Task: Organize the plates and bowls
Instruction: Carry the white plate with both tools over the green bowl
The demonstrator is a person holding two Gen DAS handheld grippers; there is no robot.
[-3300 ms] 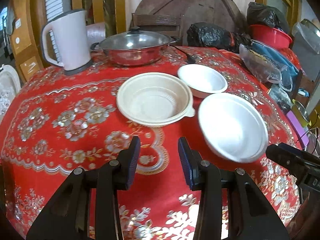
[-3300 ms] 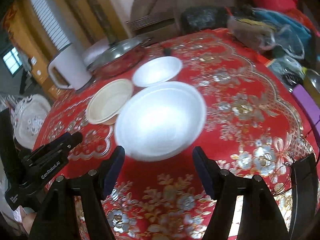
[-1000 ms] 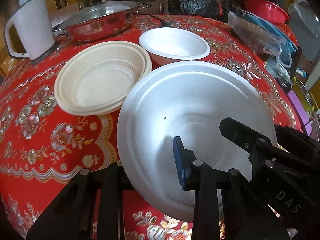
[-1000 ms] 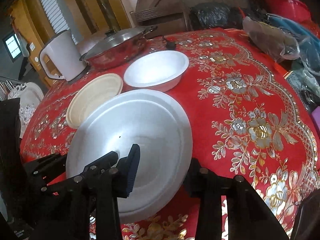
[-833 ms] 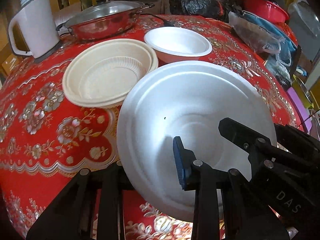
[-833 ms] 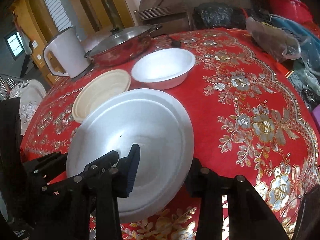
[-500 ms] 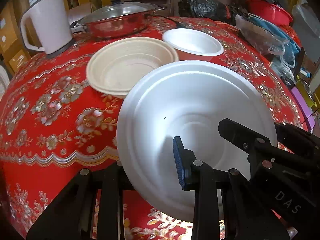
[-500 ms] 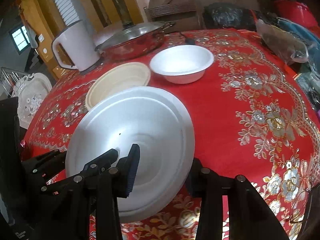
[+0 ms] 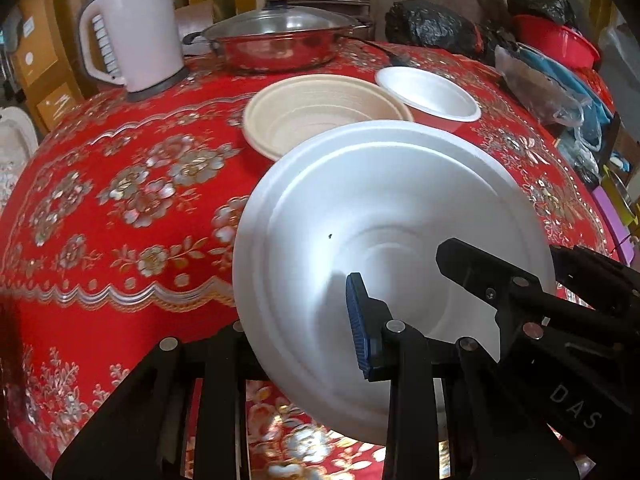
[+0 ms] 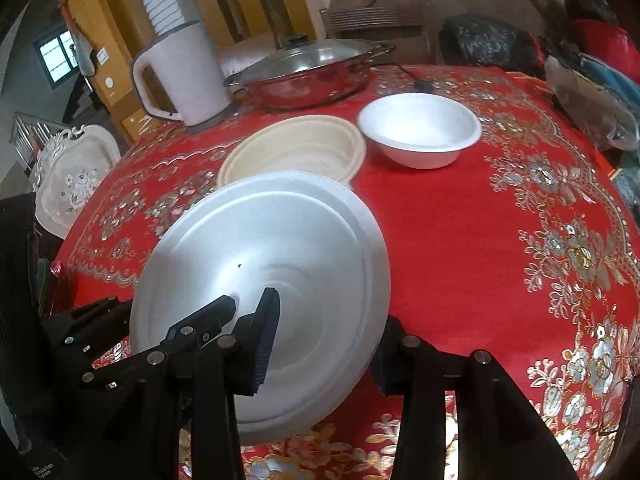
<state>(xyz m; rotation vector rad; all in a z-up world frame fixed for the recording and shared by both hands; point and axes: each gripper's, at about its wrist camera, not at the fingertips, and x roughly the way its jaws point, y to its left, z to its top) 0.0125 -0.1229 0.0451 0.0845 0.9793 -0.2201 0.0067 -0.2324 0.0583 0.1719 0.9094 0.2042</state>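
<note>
A large white foam plate (image 9: 380,200) hangs tilted above the red tablecloth (image 9: 120,200), held from both sides. My left gripper (image 9: 296,332) is shut on its left rim, with the blue pad inside the dish and the other finger under the rim. My right gripper (image 10: 326,344) is shut on the right rim of the same plate (image 10: 280,248). Behind it a cream bowl (image 9: 320,116) sits on the cloth, with a small white bowl (image 9: 428,96) to its right. Each gripper shows in the other's view: the right gripper (image 9: 500,292), the left gripper (image 10: 180,336).
At the back of the table stand a white kettle (image 9: 132,24) and a lidded steel pan (image 9: 280,36). Black bags (image 9: 432,28), a plastic bag (image 9: 536,84) and a red basin (image 9: 556,40) crowd the right rear. A white ornate chair back (image 10: 72,176) is off the left edge.
Both grippers closed on the white plate, which earlier lay on the cloth. Over the last second they carried it leftwards together, so the two bowls slid right in both views.
</note>
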